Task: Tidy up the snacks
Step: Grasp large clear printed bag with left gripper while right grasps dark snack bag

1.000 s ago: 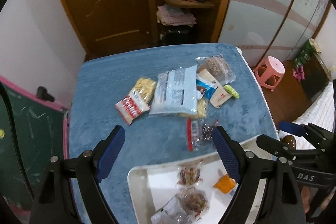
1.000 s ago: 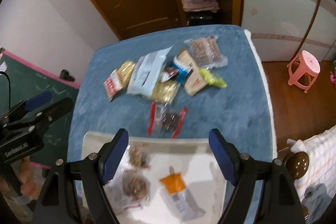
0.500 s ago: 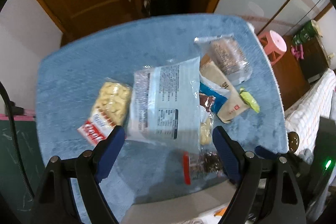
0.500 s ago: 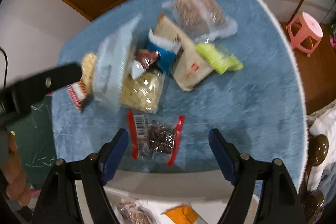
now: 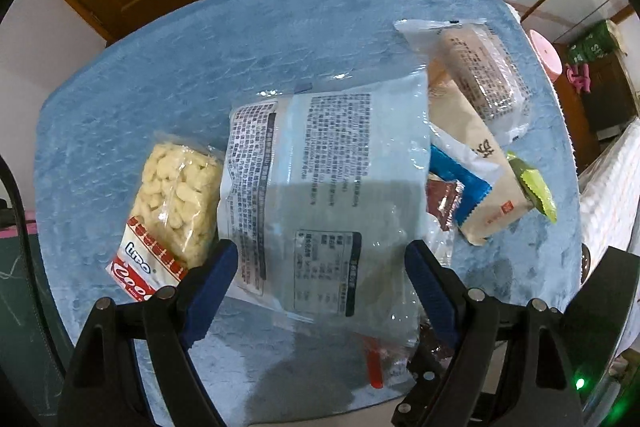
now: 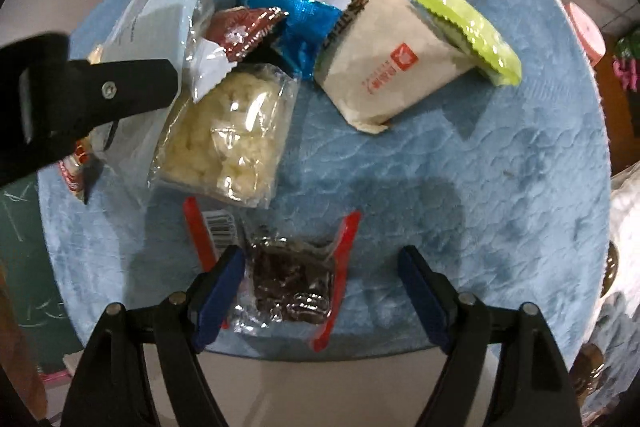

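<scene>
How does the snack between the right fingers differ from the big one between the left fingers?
The red-edged packet is small and clear, showing dark pieces; the pale blue bag is far larger and covered in print. The red-edged packet lies alone; the pale blue bag overlaps other snacks. Both lie on the blue cloth.

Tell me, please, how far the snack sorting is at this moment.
Done: nothing shown in these views. In hand: nothing gripped. The left tongs stand open around the big pale bag; the right tongs are closing, with the red-edged packet between them, unpinched. Left: the whole pile on the blue cloth, including the beige pack and green packet.
</scene>
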Demonstrator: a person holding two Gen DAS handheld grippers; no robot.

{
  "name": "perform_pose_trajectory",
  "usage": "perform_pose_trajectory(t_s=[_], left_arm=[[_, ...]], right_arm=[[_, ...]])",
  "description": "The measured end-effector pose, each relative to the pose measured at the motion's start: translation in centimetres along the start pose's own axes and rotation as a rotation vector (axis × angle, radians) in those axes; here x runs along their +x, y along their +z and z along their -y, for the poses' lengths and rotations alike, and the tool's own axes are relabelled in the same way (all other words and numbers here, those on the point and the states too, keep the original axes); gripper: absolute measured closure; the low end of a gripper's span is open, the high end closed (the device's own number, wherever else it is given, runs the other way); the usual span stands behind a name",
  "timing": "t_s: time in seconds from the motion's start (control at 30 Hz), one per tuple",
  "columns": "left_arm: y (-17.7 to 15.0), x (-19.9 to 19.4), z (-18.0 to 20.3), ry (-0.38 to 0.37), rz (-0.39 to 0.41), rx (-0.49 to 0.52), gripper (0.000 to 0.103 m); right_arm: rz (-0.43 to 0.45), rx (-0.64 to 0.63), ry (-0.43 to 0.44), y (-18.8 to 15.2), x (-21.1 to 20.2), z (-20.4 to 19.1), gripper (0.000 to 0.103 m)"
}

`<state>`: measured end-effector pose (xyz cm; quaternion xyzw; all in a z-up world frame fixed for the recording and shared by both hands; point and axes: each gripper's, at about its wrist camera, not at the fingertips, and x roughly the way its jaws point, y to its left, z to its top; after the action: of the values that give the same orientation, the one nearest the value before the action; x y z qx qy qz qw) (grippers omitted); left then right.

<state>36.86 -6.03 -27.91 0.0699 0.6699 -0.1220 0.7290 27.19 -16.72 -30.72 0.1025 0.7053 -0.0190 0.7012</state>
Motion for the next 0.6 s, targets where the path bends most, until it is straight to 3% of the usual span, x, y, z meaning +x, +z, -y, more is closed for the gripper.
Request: perform_pose_trajectory(t_s=[0.1,0.4,0.6], left_arm=[[0.4,0.5,-0.5,-0.017,-0.009,-0.026,0.013],[0.9,1.7,0.4,-0.009,-0.006,-0.008,0.002],[1.2,2.8,-0.5,-0.054,-0.002,-0.037,0.0]], right_arm=[[0.017,-0.057,-0.014,-0.3,-0.4,-0.8,0.058],[0.047,0.04,0.106,-1.1,-2.2,2.4,0.061],[0.13,0.066,0.073,-1.7,-4.4,3.7,0.061]])
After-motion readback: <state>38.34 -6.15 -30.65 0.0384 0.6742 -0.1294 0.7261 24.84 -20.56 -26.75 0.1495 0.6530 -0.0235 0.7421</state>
